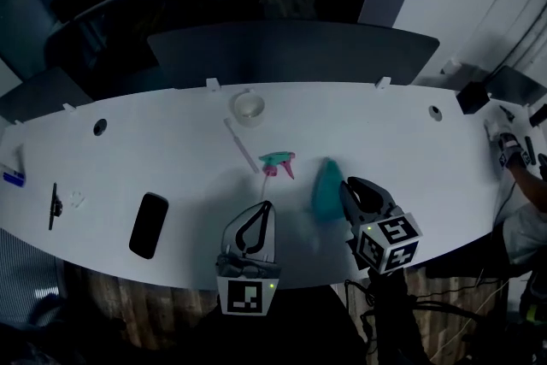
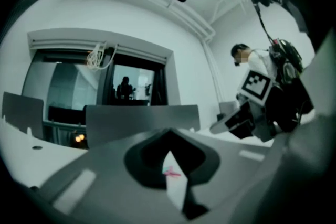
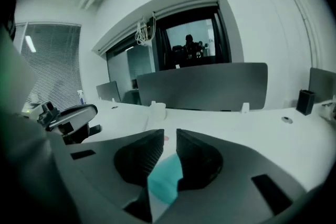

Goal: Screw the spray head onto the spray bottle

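A long white table (image 1: 385,132) curves across the room, with a round hole (image 1: 100,126) near each end. Near the back edge sits a white roll of tape (image 1: 248,107). A thin white tube (image 1: 241,146) slants down from it toward a teal and pink spray head (image 1: 278,161) lying mid-table. Just right of that is a teal bottle (image 1: 326,189), blurred. Toward the left lie a black phone (image 1: 149,225), a black pen (image 1: 54,206) and a small blue item (image 1: 13,179) at the far edge. A black box (image 1: 472,97) stands at the right end.
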A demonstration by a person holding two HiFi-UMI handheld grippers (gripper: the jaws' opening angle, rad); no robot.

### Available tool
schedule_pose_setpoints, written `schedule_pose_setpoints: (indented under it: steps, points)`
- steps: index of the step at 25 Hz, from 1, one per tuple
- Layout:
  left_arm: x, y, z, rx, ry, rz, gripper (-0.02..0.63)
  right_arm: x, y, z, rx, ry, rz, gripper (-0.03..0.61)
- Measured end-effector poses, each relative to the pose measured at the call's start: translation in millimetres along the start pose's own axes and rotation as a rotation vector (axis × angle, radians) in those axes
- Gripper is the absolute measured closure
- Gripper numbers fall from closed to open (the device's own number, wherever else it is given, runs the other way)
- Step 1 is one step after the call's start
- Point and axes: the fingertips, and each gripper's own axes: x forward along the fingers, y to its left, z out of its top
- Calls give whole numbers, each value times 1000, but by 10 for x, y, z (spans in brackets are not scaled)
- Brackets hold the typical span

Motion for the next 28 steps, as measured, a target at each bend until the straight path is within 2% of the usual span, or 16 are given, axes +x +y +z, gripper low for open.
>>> schedule_pose_setpoints:
  steps: [3,4,6,7,8,12,16,20,25,28]
  points:
    - [72,131,-14,-1,18,35,609,213,-36,36,25,57,55,425]
    - [87,168,10,-11,17,49,609,274,-49,35,42,82,70,362]
    - [108,231,68,-48,5,80,609,391,-68,-19,75,161,96,227]
    - [121,255,80,-66,3,92,609,445,-71,-80,81,216,108,176]
    - [138,270,79,-69,4,97,609,494,-73,-152,84,271,120,156]
    - [224,320,36,-60,8,104,609,655,-107,-421,118,422,172,156]
    - [260,434,28,-87,4,135,609,682,-174,-797,114,635,193,155]
    - [261,496,7,-99,-3,148,609,602,-35,-1189,154,826,275,156]
    - [252,536,-79,-109,24,150,609,616,23,-1284,165,880,292,156]
    - [271,515,-62,-104,17,142,609,610,27,-1305,108,939,295,156]
